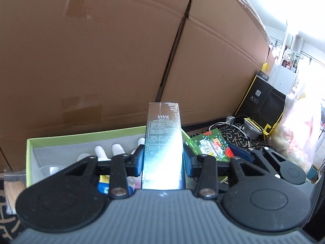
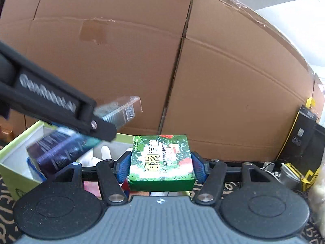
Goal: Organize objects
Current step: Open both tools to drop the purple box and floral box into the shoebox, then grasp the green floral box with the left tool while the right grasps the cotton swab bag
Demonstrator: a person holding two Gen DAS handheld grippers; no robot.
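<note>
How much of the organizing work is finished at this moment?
Done: white gloves and other small items already lie inside the green bin. In hand: the left gripper clamps the tall VIVX box, and the right gripper clamps the green leaf-print box. Left: both boxes need placing; a metal cup and cables remain outside.
</note>
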